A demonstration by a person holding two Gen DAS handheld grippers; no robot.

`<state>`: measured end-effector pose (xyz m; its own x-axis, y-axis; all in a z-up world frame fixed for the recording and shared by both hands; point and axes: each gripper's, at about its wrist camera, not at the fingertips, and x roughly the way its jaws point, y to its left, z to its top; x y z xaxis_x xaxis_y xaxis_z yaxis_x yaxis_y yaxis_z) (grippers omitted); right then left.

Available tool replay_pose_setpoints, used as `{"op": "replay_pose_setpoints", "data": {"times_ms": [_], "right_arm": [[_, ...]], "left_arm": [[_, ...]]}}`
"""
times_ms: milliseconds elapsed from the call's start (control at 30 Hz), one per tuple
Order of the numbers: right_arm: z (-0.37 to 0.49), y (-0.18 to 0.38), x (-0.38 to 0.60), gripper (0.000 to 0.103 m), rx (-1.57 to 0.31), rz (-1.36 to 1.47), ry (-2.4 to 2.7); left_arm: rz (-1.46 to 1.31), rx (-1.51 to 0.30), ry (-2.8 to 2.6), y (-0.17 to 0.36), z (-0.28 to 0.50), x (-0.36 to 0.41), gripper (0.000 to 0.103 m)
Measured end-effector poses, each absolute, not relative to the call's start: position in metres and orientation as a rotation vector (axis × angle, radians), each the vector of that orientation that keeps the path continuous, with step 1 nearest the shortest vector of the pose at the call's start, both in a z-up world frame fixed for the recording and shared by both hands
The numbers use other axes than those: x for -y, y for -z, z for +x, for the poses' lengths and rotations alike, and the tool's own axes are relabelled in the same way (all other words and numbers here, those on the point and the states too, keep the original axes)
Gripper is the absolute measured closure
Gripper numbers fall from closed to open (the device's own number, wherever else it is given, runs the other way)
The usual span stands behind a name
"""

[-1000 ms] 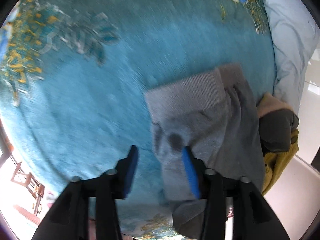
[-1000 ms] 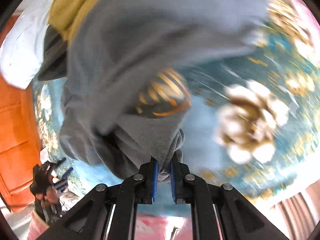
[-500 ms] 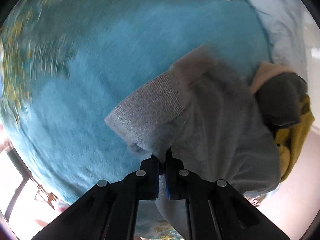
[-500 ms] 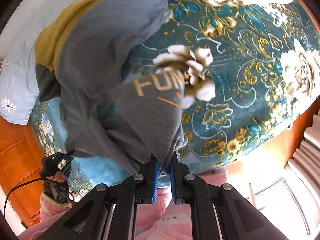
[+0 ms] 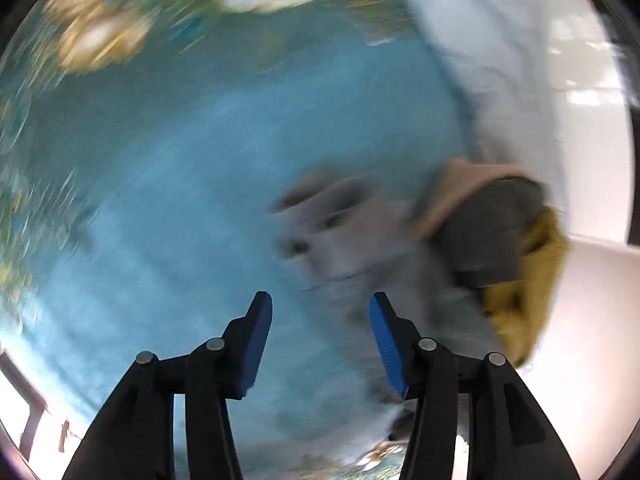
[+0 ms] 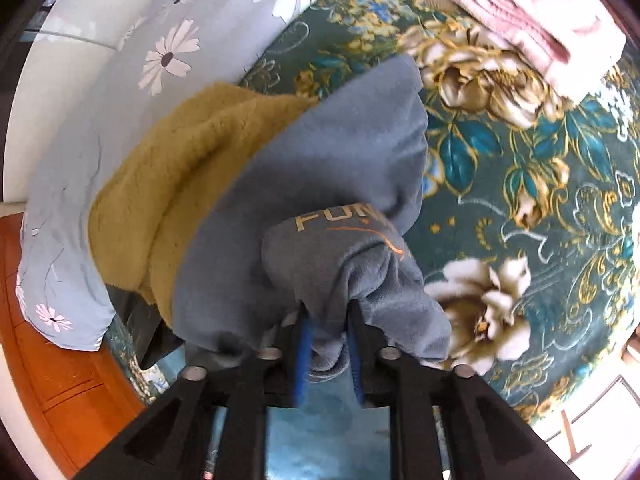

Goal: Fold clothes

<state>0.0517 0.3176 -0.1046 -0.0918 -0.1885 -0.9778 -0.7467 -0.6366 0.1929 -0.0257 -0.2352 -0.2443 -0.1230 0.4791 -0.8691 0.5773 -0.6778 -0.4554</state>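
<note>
Two claws — left claw [image 5: 320, 320] spread, right claw [image 6: 327, 354] gripping grey sweatshirt [image 6: 320, 184], logo half-hidden.

Grey sweatshirt [image 6: 320, 184] with orange-ish "FUN" lettering is all bunched up on the teal flowery blanket, one wad of it pinched near the print. It's draped partly over a mustard fleece [image 6: 160, 184]. Other view's blurry.

Grey garment [image 6: 340, 168] soft matt fleece; mustard garment [image 6: 160, 184] plush; blanket [image 6: 520, 184] velvety; cabinet [image 6: 52, 380] glossy wood
</note>
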Motion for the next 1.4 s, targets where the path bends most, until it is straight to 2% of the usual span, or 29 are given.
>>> {"op": "replay_pose_setpoints", "data": {"times_ms": [133, 200, 267, 400, 433, 467, 533, 767, 967, 1033, 1133, 1167, 1233, 1300, 1400], "right_arm": [[0.075, 0.084, -0.321, 0.058, -1.029, -1.740, -1.834], [0.092, 0.078, -0.327, 0.057, -0.982, -1.735, -1.825], [0.113, 0.079, -0.336, 0.056, -0.956, -1.741, -1.775], [0.161, 0.096, -0.355, 0.056, -0.979, -1.739, -1.638], [0.173, 0.100, -0.358, 0.056, -0.991, -1.731, -1.605], [0.185, 0.103, -0.362, 0.056, -1.007, -1.728, -1.578], [0.206, 0.111, -0.365, 0.056, -1.038, -1.723, -1.534], [0.229, 0.154, -0.367, 0.056, -1.169, -1.724, -1.482], [0.211, 0.204, -0.347, 0.048, -1.362, -1.692, -1.505], [0.194, 0.211, -0.331, 0.045, -1.325, -1.760, -1.575], [0.174, 0.216, -0.318, 0.046, -1.114, -1.850, -1.611], [0.167, 0.218, -0.315, 0.048, -1.038, -1.874, -1.613], [0.163, 0.217, -0.317, 0.092, -0.992, -1.882, -1.602], [0.160, 0.209, -0.323, 0.092, -0.955, -1.880, -1.611], [0.157, 0.167, -0.343, 0.093, -0.815, -1.852, -1.728]], "left_arm": [[1.927, -1.518, 1.731, 0.285, 0.010, 0.251, 0.051], [1.895, -1.584, 1.740, 0.290, 0.007, 0.245, 0.050], [1.931, -1.534, 1.816, 0.289, -0.008, 0.231, 0.046], [2.020, -1.347, 1.955, 0.289, -0.041, 0.200, 0.046], [2.035, -1.303, 1.971, 0.291, -0.047, 0.193, 0.051], [2.043, -1.289, 1.971, 0.292, -0.050, 0.189, 0.071], [2.069, -1.288, 1.950, 0.294, -0.054, 0.182, 0.098], [1.992, -1.227, 2.101, 0.250, -0.057, 0.188, 0.100], [1.986, -1.220, 2.091, 0.236, -0.059, 0.197, 0.099], [1.989, -1.213, 2.079, 0.235, -0.058, 0.195, 0.099], [1.992, -1.186, 2.084, 0.231, -0.055, 0.191, 0.099], [1.994, -1.175, 2.090, 0.228, -0.055, 0.190, 0.099], [1.986, -1.150, 2.107, 0.220, -0.054, 0.187, 0.099], [1.971, -1.128, 2.131, 0.210, -0.053, 0.187, 0.100], [1.934, -1.096, 2.187, 0.189, -0.045, 0.187, 0.100]]}}
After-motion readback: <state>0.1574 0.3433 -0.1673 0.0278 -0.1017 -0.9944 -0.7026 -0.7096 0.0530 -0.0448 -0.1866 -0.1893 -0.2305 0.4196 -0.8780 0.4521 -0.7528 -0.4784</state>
